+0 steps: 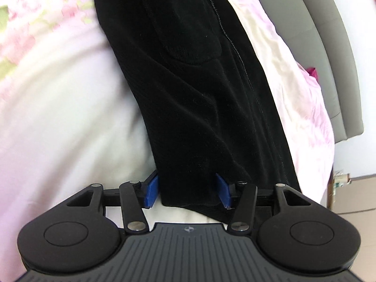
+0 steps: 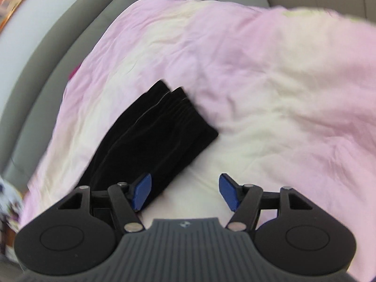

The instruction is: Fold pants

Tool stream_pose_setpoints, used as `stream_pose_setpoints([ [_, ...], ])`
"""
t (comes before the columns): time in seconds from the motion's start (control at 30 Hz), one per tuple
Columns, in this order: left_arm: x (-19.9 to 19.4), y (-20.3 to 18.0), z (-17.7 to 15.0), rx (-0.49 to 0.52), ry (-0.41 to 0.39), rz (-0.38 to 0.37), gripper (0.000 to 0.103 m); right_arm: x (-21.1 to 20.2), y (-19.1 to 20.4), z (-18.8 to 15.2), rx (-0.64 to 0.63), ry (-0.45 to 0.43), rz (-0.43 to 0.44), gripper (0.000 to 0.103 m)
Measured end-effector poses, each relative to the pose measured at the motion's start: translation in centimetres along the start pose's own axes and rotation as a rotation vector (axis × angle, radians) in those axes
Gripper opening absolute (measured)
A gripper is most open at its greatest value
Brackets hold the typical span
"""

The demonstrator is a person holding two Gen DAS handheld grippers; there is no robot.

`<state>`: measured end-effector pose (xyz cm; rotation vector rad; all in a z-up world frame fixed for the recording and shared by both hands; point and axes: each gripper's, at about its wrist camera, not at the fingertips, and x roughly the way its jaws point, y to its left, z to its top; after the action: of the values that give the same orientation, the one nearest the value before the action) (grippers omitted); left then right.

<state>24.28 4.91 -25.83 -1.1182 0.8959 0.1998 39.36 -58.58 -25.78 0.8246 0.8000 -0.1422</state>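
Closest to the lens in the left wrist view, the left gripper [image 1: 188, 191] is sitting with its blue pads [image 1: 151, 191] spread fairly wide, and the hem end of the black pants [image 1: 188, 89] is lying right between them. Honestly I can't tell whether the pads are actually pinching the cloth: the fabric is filling the gap edge to edge and hiding the inner pad faces. The pants are running from 6 o'clock up toward 12, where the frame is cutting them off, so the far end is lost. A zipper line [image 1: 235, 47] is trailing along the 1 o'clock side, and there's a pocket-ish flap, though black on black is making it hard to read.

Over in the right wrist view, the right gripper [image 2: 185, 193] is hovering with its jaws wide apart and nothing in them. Its left pad [image 2: 142, 191] is overlapping the pants [image 2: 152, 136] in the picture, but whether it's touching is anyone's guess. The pants are stretching from 7 o'clock toward the center, with the gathered waistband end [image 2: 188, 108] lying flat on the bedding. The gripper body is covering the nearer part.

Everything is resting on a rumpled pink and cream duvet [image 2: 270, 82]. A grey padded headboard [image 2: 47, 58] is curving around at 9 to 11 o'clock, pretty blurry.
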Motion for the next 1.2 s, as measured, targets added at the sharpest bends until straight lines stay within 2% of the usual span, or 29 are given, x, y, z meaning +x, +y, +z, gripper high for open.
stream_pose_setpoints([
  [0.03,0.4,0.1,0.1,-0.006,-0.006,0.0,0.047,0.7,-0.9,0.5,0.061,-0.006,0.023,0.062],
  [0.13,1.5,0.0,0.0,-0.005,-0.017,0.015,0.033,3.0,-2.9,1.6,0.21,-0.022,0.092,0.063],
  [0.27,2.1,-0.8,0.1,0.02,-0.022,0.047,0.027,6.7,-3.8,1.9,0.294,0.005,0.118,0.061],
  [0.37,2.6,-1.5,0.3,0.049,-0.022,0.071,0.025,8.6,-4.9,2.1,0.371,-0.04,0.15,0.058],
  [0.43,2.8,-1.6,0.3,0.055,-0.022,0.075,0.024,9.5,-5.2,2.3,0.414,-0.053,0.171,0.045],
  [0.53,2.0,-2.1,0.1,0.083,-0.033,0.09,0.02,9.8,-4.4,2.7,0.403,-0.054,0.171,0.033],
  [0.7,-0.6,-4.7,-0.2,0.204,-0.05,0.119,0.017,5.9,-1.4,5.2,0.282,-0.099,0.163,0.026],
  [0.87,-3.7,-5.7,-0.5,0.238,-0.026,0.115,0.017,0.1,2.3,6.9,0.196,-0.125,0.143,0.025],
  [1.03,-5.3,-6.0,-3.2,0.291,0.074,0.109,0.017,-6.8,-0.2,5.9,0.217,-0.186,0.099,0.025],
  [1.13,-3.4,-4.7,-4.7,0.293,0.14,0.153,0.017,-9.7,-2.8,4.5,0.193,-0.204,0.031,0.025],
  [1.2,-1.3,-3.3,-5.1,0.289,0.17,0.192,0.017,-9.9,-5.6,3.2,0.246,-0.177,-0.019,0.025],
])
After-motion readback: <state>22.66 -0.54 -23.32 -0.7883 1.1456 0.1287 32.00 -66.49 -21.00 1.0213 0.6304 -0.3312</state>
